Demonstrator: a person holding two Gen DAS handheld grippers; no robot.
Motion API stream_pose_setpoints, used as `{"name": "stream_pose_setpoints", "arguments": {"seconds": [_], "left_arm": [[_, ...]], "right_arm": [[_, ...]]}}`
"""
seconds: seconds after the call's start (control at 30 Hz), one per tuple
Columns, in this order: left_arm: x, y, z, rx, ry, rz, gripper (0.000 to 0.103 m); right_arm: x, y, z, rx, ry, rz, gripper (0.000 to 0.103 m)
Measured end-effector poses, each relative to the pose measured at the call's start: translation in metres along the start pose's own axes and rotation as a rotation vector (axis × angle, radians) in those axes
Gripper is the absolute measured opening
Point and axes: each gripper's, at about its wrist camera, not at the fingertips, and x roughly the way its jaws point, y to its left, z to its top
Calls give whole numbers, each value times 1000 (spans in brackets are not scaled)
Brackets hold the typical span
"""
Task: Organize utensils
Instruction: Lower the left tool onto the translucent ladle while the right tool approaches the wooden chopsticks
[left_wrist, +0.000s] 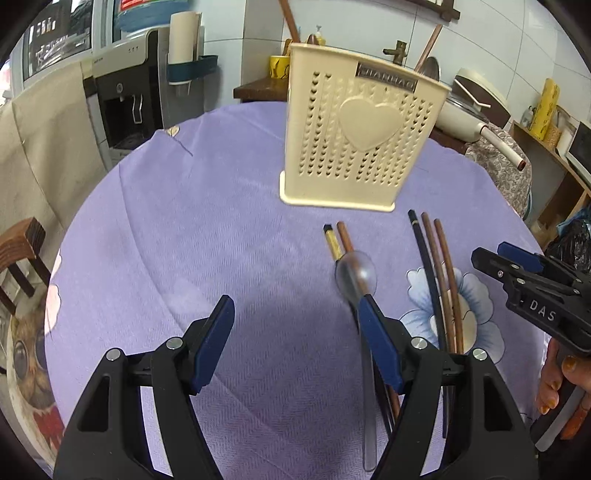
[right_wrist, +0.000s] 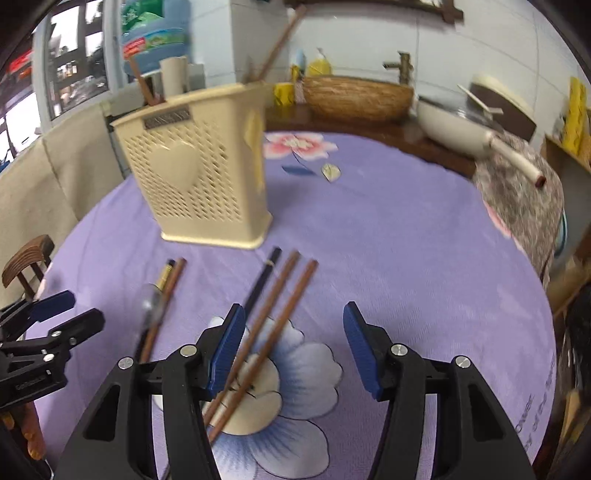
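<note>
A cream perforated utensil holder (left_wrist: 358, 125) with a heart on its front stands on the purple tablecloth (left_wrist: 221, 240); it also shows in the right wrist view (right_wrist: 199, 177). In front of it lie a clear plastic spoon (left_wrist: 356, 275), a black-and-gold chopstick (left_wrist: 334, 245) and a brown chopstick (left_wrist: 345, 236). Further right lie a dark chopstick (left_wrist: 424, 258) and two brown chopsticks (left_wrist: 443, 273), also in the right wrist view (right_wrist: 273, 314). My left gripper (left_wrist: 297, 306) is open, its right finger over the spoon's handle. My right gripper (right_wrist: 293, 314) is open above the two brown chopsticks.
A water dispenser (left_wrist: 129, 96) stands at the back left and a wooden chair (left_wrist: 22, 251) at the left. Behind the table are a woven basket (right_wrist: 356, 98), a cream pan (right_wrist: 472, 125) and a yellow cup (left_wrist: 279, 66).
</note>
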Motion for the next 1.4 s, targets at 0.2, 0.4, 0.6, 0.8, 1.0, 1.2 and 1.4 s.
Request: {"name": "stream_pose_setpoints", "arguments": {"seconds": [0.2,0.4,0.6,0.8,1.0,1.2,1.4], "left_arm": [[8,-5,-1,4,-4,17,69],[11,-17,1,41,-7,24,69],[19,-27,4,80,11,42,69],[23,-37,8,103,19,41,69],[30,-44,10,105,34,45,69],[39,-50,14,102,41,63,68],[46,-61,22,123,43,88,57]], "right_arm": [[18,-5,0,79,58,23,39],[34,-1,10,120,79,-8,38],[51,6,11,89,114,-56,26],[57,1,17,99,109,-75,20],[64,-2,25,112,106,-86,13],[66,-1,27,119,101,-82,12],[67,0,27,119,98,-82,12]]}}
